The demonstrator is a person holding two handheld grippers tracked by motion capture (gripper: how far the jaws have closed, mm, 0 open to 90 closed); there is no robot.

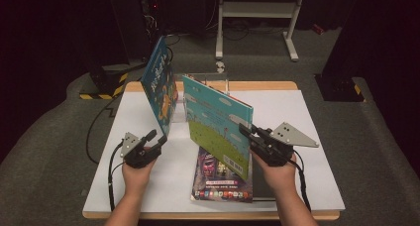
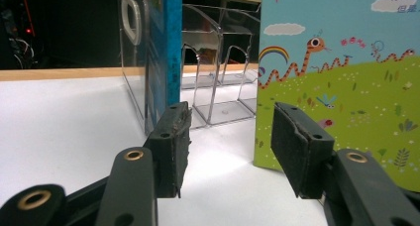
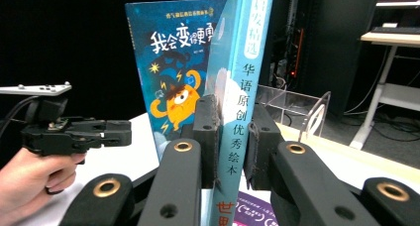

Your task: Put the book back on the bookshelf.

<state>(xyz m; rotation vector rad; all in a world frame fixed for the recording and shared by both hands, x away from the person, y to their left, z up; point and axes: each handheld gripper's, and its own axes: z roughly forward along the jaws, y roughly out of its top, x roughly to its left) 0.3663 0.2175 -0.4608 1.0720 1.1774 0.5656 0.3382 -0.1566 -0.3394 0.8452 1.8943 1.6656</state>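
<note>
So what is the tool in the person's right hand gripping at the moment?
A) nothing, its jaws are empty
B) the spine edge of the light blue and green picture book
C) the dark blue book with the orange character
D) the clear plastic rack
B: in the right gripper view the right gripper has both pads pressed on the spine of the light blue and green picture book, which stands upright.

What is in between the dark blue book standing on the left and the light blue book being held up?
A clear plastic book rack stands between the dark blue book and the light blue book, as the left gripper view shows.
</note>
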